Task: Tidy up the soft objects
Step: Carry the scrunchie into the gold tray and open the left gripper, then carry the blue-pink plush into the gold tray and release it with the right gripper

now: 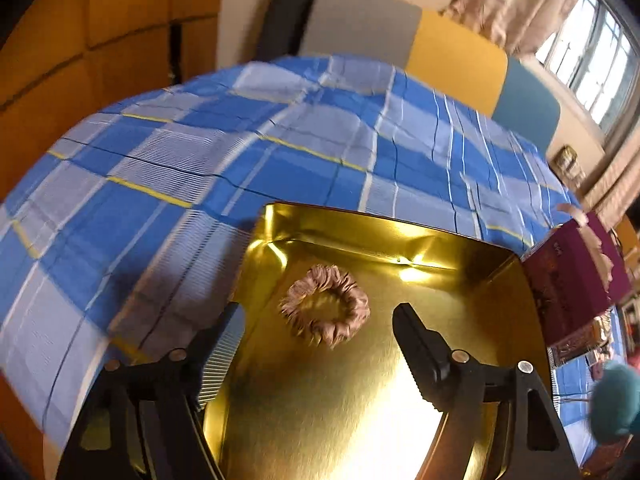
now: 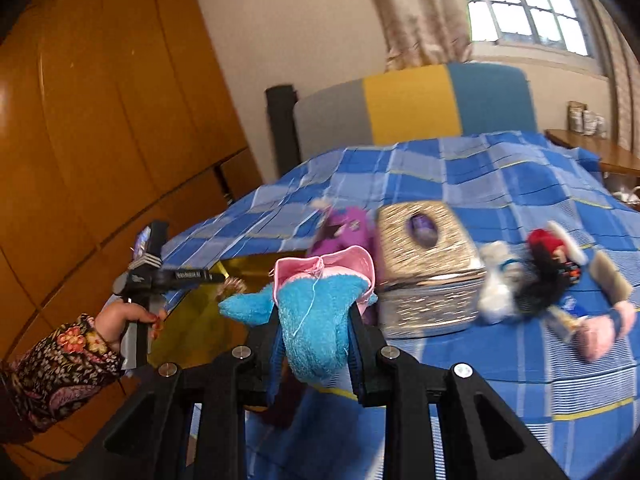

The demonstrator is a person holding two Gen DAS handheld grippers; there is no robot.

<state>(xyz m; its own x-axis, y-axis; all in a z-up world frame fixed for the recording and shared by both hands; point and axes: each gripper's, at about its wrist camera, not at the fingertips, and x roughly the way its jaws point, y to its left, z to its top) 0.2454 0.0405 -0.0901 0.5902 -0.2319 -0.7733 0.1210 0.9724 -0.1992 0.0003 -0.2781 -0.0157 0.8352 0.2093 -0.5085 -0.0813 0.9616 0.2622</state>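
Surface: bed with blue plaid sheet (image 1: 280,152), wooden wardrobe (image 2: 100,120) at its left edge, striped headboard (image 2: 412,104) at the far edge
Tray: 1 gold metal tray (image 1: 460,308) at the near left edge of the bed
Scrunchie: 1 pink scrunchie (image 1: 325,311), lying flat inside the tray near its far left corner
Left gripper (image 1: 320,344): jaws spread wide, holding nothing, hanging over the tray; scrunchie sits between and just beyond the fingertips, not touched
Right gripper (image 2: 316,344): jaws pinching 1 blue plush toy (image 2: 316,320) with pink parts, lifted above the bed's near edge
Box: 1 glittery silver box (image 2: 428,268) mid-bed, oval hole on top
Purple item: 1 purple soft thing (image 2: 344,232) just left of the box, blurred
Pile: small toys (image 2: 532,276) near the right edge, white, black-red, pink; count unclear from blur
Hand: left hand (image 2: 120,324), floral sleeve, gripping the left gripper's handle
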